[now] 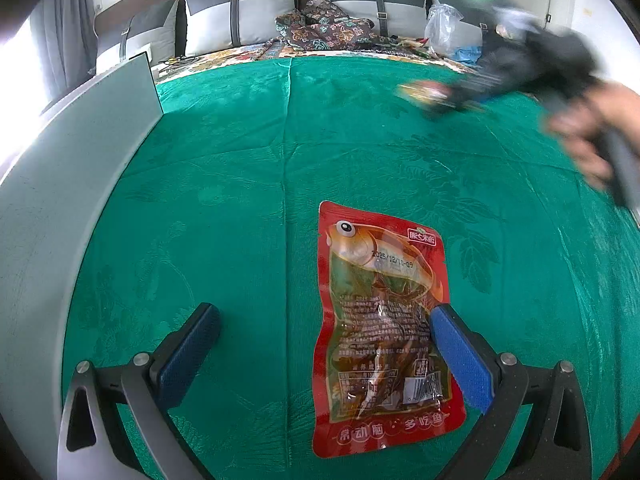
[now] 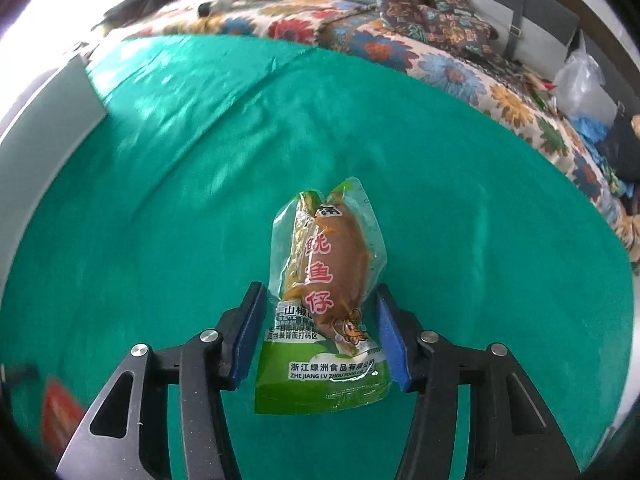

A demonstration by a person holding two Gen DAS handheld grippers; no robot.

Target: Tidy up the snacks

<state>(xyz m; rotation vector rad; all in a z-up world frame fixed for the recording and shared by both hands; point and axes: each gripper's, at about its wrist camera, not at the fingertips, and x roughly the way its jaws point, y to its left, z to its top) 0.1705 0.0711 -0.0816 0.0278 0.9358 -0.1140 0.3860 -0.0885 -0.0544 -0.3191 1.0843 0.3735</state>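
A red fish snack packet [image 1: 380, 328] lies flat on the green cloth [image 1: 240, 184]. My left gripper [image 1: 324, 328] is open above it, with the right blue pad [image 1: 460, 356] over the packet's right edge and the left pad well clear of it. My right gripper [image 2: 318, 312] is shut on a green squid snack packet [image 2: 328, 292] and holds it above the cloth. In the left wrist view the right gripper [image 1: 448, 96] is blurred at the far right, with the packet [image 1: 420, 92] in it. The red packet shows blurred in the right wrist view [image 2: 60, 408].
A pale grey box wall [image 1: 76, 184] stands along the left edge of the cloth; it also shows in the right wrist view [image 2: 44, 120]. Behind the cloth is a floral blanket [image 2: 440, 64], grey pillows [image 1: 240, 12] and a clear plastic bag [image 1: 444, 24].
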